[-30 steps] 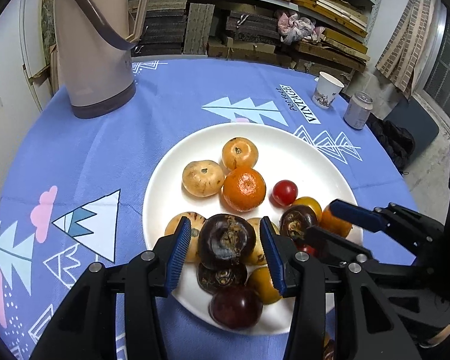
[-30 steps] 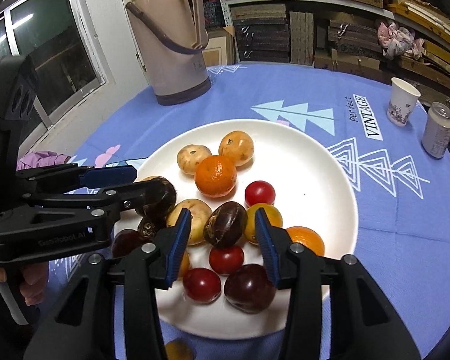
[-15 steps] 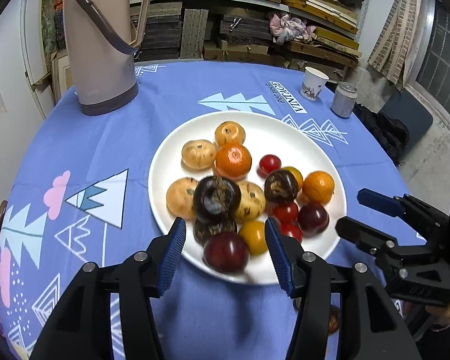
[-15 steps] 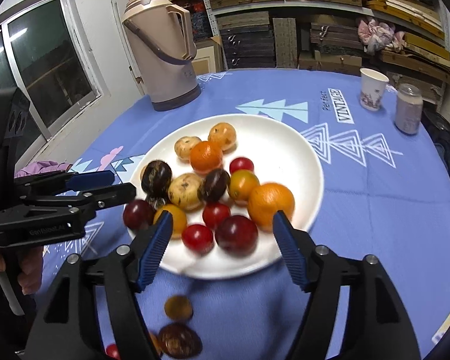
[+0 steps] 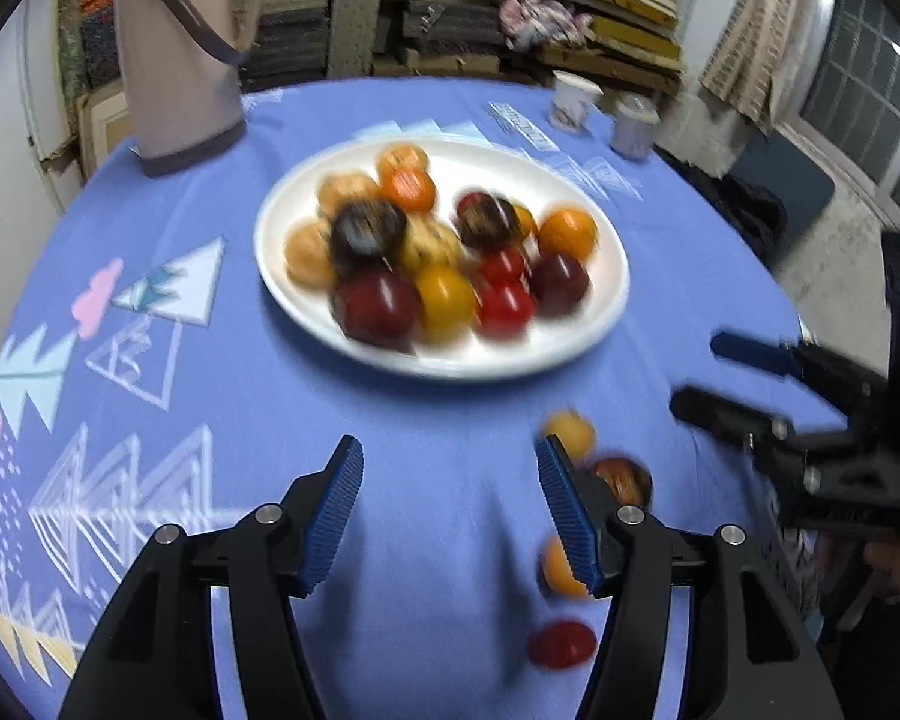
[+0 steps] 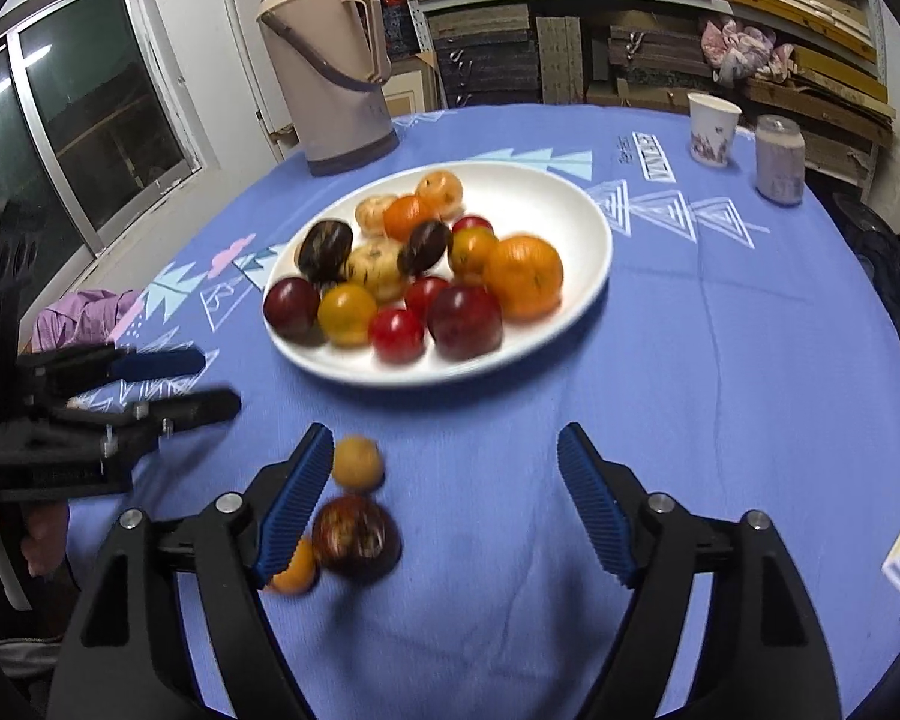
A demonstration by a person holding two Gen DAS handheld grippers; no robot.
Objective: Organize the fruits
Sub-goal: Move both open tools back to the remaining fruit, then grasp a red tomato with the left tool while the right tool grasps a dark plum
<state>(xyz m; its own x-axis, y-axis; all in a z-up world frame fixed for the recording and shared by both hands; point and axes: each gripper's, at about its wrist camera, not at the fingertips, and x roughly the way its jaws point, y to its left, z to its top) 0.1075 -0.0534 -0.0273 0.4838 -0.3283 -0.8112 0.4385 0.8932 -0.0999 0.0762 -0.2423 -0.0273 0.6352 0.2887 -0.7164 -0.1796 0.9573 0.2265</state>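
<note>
A white plate (image 5: 510, 171) (image 6: 570, 204) on the blue cloth holds several fruits: oranges, red and dark plums, yellow and brown ones. My left gripper (image 5: 447, 456) hovers over bare cloth short of the plate, its jaws opening with nothing between them. Loose fruits lie just right of it: a small yellow fruit (image 5: 570, 429), a dark brown fruit (image 5: 621, 477), an orange fruit (image 5: 558, 567) and a red fruit (image 5: 561, 645). My right gripper (image 6: 447, 444) is also opening and empty. The small yellow fruit (image 6: 357, 462) and the dark brown fruit (image 6: 354, 534) lie by its left finger.
A tan thermos jug (image 5: 180, 54) (image 6: 336, 60) stands at the back left. A paper cup (image 6: 713, 129) and a can (image 6: 780, 159) stand at the back right. Each gripper shows in the other's view: right gripper (image 5: 699, 375), left gripper (image 6: 216, 381). Shelves fill the background.
Both grippers have drawn back from the plate toward the table's near side and their jaws have widened. The dark fruits once between them lie on the plate. Loose fruits came into view.
</note>
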